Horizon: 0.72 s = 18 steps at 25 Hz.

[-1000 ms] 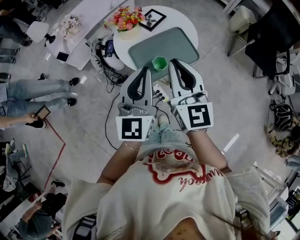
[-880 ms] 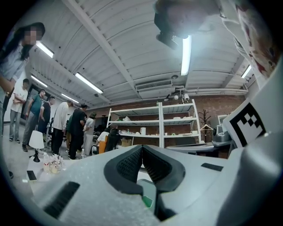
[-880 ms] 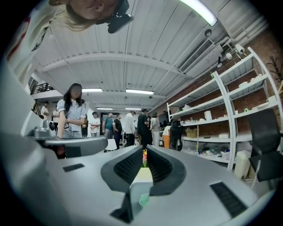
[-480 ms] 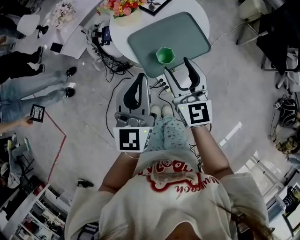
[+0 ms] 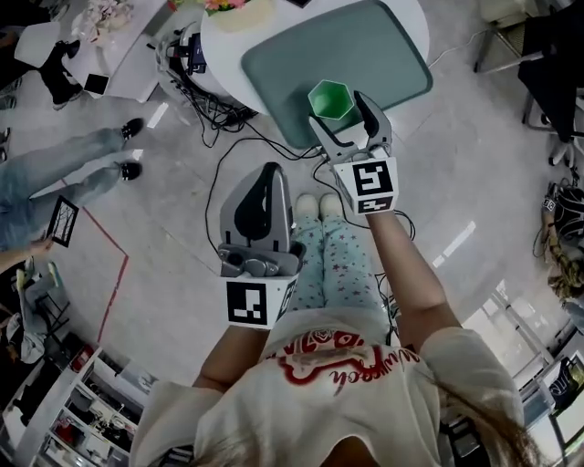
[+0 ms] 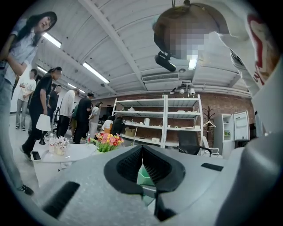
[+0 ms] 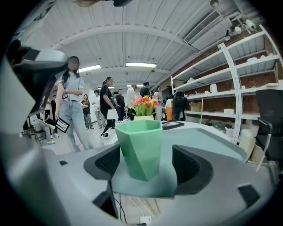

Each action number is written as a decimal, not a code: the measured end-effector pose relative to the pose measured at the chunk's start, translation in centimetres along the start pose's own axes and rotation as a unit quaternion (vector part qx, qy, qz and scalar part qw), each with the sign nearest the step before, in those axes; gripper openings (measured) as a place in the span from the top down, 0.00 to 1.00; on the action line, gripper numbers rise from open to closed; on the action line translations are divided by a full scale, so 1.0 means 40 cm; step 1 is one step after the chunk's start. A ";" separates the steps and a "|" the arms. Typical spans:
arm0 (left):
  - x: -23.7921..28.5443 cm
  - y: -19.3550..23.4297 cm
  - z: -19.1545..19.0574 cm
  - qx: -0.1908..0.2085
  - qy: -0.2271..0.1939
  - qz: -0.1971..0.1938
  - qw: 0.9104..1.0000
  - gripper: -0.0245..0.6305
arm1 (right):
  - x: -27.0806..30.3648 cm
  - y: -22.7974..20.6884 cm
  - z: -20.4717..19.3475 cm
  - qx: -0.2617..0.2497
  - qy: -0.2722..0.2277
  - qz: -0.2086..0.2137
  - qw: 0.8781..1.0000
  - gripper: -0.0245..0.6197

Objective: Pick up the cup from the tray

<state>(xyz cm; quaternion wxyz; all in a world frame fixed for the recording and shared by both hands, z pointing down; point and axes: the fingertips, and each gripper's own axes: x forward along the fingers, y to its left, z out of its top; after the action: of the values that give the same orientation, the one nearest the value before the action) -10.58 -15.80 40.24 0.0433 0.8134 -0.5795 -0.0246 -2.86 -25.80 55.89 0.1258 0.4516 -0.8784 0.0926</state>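
Note:
A green faceted cup (image 5: 330, 98) stands upright on the near corner of a grey-green tray (image 5: 374, 50), which lies on a round white table (image 5: 415, 18). My right gripper (image 5: 339, 115) reaches over the tray's corner. Its jaws are opening and stand wide on either side of the cup. In the right gripper view the cup (image 7: 140, 148) sits between the pads (image 7: 188, 165) with a gap on both sides. My left gripper (image 5: 263, 173) hangs back over the floor, shut and holding nothing. In the left gripper view its jaws meet (image 6: 142, 162).
A vase of flowers (image 7: 143, 106) and a picture frame (image 7: 171, 125) sit further back on the table. Cables and a power strip (image 5: 224, 123) lie on the floor by the table's foot. People (image 5: 55, 173) stand at the left. Shelving (image 7: 230, 92) lines the wall.
The view has closed in on the table. My right gripper went forward to the cup and its jaws spread from shut to wide. The left gripper fell back toward the body.

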 end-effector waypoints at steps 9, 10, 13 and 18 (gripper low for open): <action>-0.013 -0.002 -0.028 -0.004 0.016 0.004 1.000 0.94 | 0.047 -0.004 -0.028 -0.015 0.059 -0.011 0.998 0.43; -0.014 0.000 -0.028 -0.003 0.016 0.005 1.000 0.94 | 0.048 -0.005 -0.027 -0.012 0.063 -0.011 0.998 0.43; -0.017 0.008 -0.030 -0.004 0.019 0.011 1.000 0.94 | 0.052 0.000 -0.014 -0.015 0.063 -0.008 0.998 0.43; -0.017 0.007 -0.032 -0.006 0.019 0.015 1.000 0.94 | 0.067 -0.007 -0.015 -0.015 0.068 -0.013 0.997 0.43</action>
<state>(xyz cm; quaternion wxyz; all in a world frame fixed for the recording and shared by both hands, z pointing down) -10.93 -15.21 41.53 0.0594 0.8049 -0.5903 -0.0113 -4.05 -27.87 57.29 0.1932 0.4539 -0.8631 0.1079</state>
